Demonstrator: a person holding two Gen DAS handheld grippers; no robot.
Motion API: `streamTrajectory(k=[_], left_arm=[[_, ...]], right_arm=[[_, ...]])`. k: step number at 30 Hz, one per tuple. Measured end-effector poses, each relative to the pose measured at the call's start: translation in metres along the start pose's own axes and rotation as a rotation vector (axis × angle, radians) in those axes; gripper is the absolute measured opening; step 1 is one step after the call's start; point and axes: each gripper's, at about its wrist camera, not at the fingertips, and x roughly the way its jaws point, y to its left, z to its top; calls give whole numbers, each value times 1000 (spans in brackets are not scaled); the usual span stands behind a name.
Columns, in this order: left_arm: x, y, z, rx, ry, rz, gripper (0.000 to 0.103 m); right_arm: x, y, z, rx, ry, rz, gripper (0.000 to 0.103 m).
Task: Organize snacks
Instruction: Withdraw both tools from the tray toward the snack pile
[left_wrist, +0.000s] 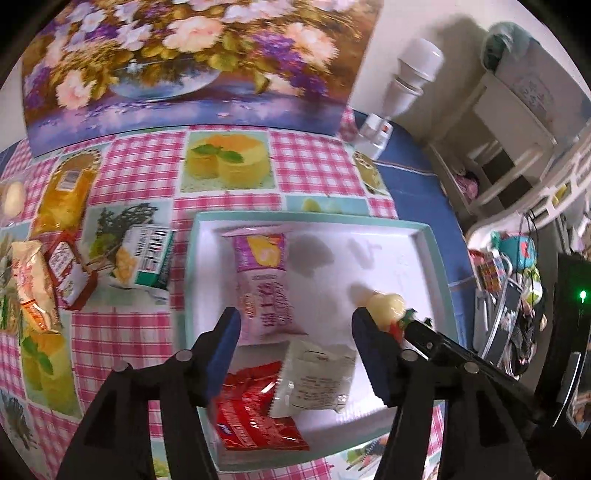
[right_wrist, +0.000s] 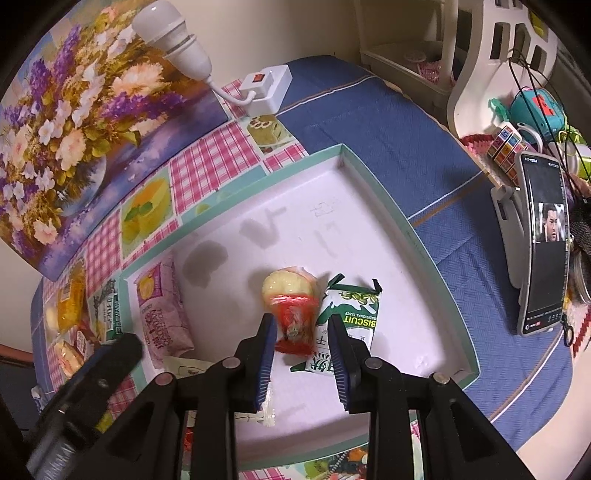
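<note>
A white tray with a teal rim (left_wrist: 436, 254) (right_wrist: 373, 173) lies on the checked tablecloth. In it lie a pink snack packet (left_wrist: 264, 280) (right_wrist: 162, 310), a red packet (left_wrist: 255, 417), a white packet (left_wrist: 314, 380) and a green-and-white biscuit packet (right_wrist: 351, 317). My left gripper (left_wrist: 295, 325) is open and empty above the tray. My right gripper (right_wrist: 303, 332) has its jaws on either side of a clear-wrapped yellow pastry with a red band (right_wrist: 291, 306) (left_wrist: 384, 306), just above the tray floor; contact is unclear.
Several more snacks lie left of the tray: a green carton (left_wrist: 151, 254), a red packet (left_wrist: 70, 273), an orange bag (left_wrist: 66, 195) and a pale packet (left_wrist: 31, 284). A flower picture (left_wrist: 184, 62), a white power strip (right_wrist: 266, 88) and a phone on a stand (right_wrist: 543, 243) stand around.
</note>
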Motion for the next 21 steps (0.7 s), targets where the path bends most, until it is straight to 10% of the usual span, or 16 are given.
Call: streamTrajectory(k=[2, 10, 21], left_arm=[[-1, 7, 2, -18, -12, 20, 69], [-8, 37, 6, -67, -68, 119, 88], [-23, 79, 5, -137, -131, 248, 89]], right_arm=[[0, 0, 0, -2, -5, -12, 71], [-1, 2, 0, -29, -32, -43, 84], [-7, 10, 0, -61, -89, -58, 103]])
